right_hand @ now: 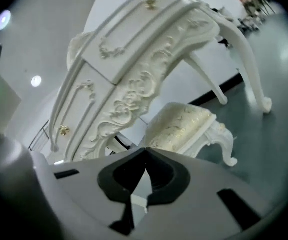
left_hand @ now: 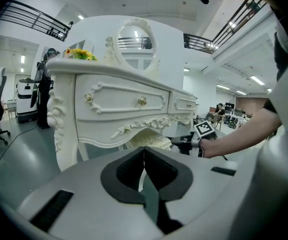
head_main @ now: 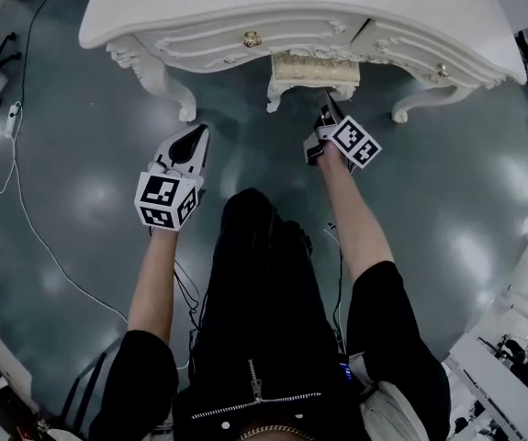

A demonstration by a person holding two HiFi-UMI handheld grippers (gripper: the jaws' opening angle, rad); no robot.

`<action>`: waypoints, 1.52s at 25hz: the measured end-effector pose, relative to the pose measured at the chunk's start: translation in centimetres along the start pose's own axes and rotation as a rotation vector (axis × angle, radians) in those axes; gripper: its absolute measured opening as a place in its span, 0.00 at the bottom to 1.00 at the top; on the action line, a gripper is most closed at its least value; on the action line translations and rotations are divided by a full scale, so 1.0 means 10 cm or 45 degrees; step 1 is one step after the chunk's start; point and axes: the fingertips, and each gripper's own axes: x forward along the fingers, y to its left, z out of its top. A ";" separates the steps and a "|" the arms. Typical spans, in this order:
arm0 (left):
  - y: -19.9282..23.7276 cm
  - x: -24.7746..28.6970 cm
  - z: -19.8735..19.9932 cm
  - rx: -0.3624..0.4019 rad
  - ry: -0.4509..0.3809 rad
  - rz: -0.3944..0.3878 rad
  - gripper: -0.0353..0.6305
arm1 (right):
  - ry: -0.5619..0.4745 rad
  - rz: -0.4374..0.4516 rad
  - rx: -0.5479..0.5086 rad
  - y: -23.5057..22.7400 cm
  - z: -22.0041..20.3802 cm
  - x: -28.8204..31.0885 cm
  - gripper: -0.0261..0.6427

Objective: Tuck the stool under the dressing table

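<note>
The stool stands in the knee gap of the white dressing table, its padded seat mostly under the top, with only the front edge and front legs showing. It looks rigid and fairly light and should slide easily on the smooth floor. The cushion would give, so the hard carved rail beneath it is the better place to push. The left gripper and right gripper both have their jaws closed tip to tip on nothing, clear of the stool.
</note>
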 end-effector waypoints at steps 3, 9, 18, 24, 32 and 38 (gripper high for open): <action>-0.17 -0.24 0.47 0.007 0.013 -0.024 0.09 | 0.063 -0.057 -0.190 0.42 0.22 -0.37 0.05; -0.49 -0.77 1.47 0.016 0.008 -0.045 0.09 | 0.168 -0.082 -0.607 1.43 0.69 -1.12 0.04; -1.14 -1.50 2.70 0.051 -0.062 -0.067 0.09 | 0.152 0.017 -0.930 2.91 1.32 -2.26 0.04; -1.67 -2.05 3.17 0.093 -0.119 -0.060 0.09 | 0.080 0.073 -0.981 3.57 1.65 -3.08 0.04; -2.36 -2.78 3.43 0.104 -0.183 -0.019 0.09 | -0.031 0.109 -0.993 4.19 1.94 -4.17 0.04; -2.53 -3.06 3.63 0.138 -0.249 -0.023 0.09 | -0.098 0.145 -1.054 4.54 1.97 -4.57 0.04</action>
